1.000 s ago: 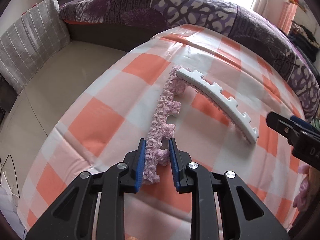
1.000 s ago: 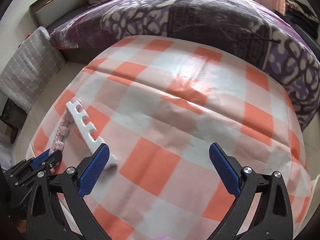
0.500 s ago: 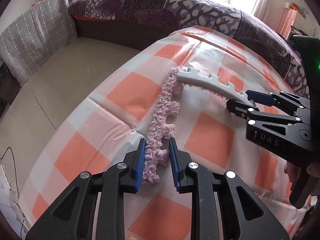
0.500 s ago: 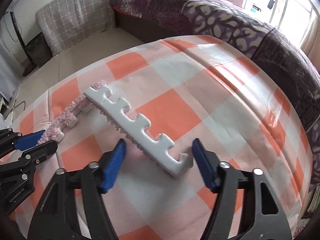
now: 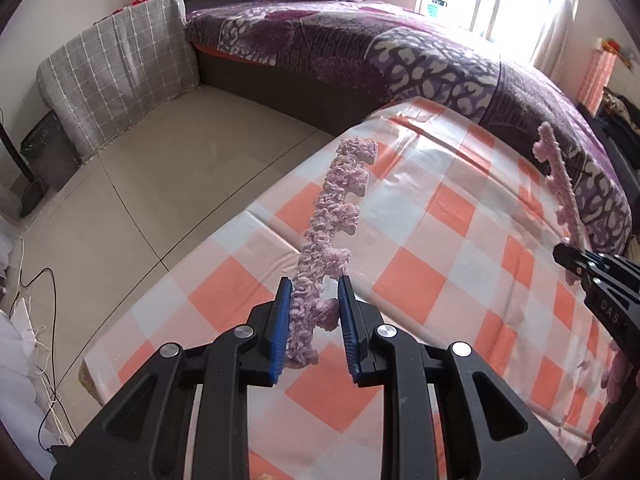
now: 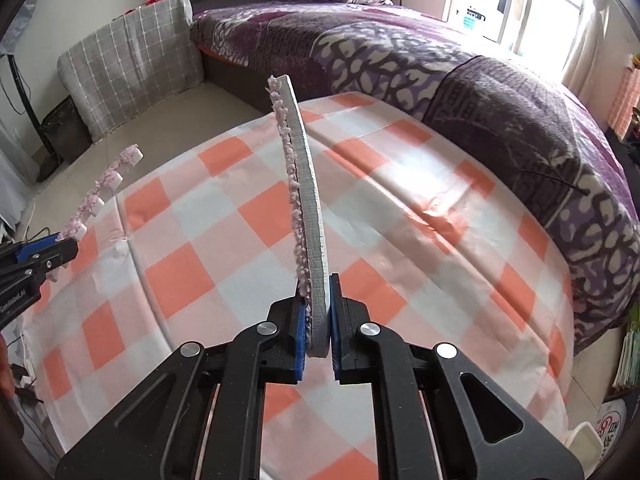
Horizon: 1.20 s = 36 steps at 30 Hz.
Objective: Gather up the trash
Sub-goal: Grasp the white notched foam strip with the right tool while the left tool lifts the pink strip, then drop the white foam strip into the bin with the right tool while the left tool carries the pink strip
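Currently, the left gripper [image 5: 313, 330] is clamped on the near end of a pink fuzzy strip [image 5: 334, 224], held clear above the checked tablecloth [image 5: 440, 264]. The right gripper [image 6: 318, 330] is closed on a white foam strip [image 6: 308, 216], edge-on, likewise raised above the cloth.

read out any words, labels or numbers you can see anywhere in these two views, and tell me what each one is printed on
"DAS", cut off by the frame: on the right gripper body, in the left wrist view.
"GenRobot.AI": on the left gripper body, small, in the right wrist view.
Red print on the white round object at the lower right: too blurred to read.
Sign at the window: too small to read.
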### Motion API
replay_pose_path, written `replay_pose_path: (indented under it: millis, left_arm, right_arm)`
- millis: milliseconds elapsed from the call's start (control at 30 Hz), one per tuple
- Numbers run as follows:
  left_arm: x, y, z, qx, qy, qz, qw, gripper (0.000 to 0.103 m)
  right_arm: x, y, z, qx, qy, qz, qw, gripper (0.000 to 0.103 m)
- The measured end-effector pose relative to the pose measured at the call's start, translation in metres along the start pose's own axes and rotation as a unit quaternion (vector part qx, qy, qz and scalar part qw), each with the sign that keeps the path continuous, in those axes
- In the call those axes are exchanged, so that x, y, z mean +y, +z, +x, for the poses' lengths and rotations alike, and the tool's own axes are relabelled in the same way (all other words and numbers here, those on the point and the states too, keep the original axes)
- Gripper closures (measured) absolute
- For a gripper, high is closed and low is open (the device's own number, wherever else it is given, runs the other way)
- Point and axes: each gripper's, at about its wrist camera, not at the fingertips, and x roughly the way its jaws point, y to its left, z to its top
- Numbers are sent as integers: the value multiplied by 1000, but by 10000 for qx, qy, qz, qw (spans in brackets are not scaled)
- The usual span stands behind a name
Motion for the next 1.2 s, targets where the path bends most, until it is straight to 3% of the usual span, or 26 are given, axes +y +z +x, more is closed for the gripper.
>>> replay_pose_path:
  millis: [300,667,1000,1200]
  left_arm:
    - [-51,-9,-61,-198,-61,-93,9997,79]
    - [-135,-23,-87,-240,-201,-44,9995,79]
    - [-218,-34,-97,-380,-613,191,9972,79]
    - [-269,-62,-92,-361,-910,701,9927,79]
  right_arm:
    - [-62,-38,-82,-331,-234,598,9974,94]
    - [-144,-106,-139,-459,-751,1247,9883,94]
    - [-218,-156,-163,-472,-1033,2177,9694,94]
    - [-256,-178,-177,-481,-1201,2741,9530,94]
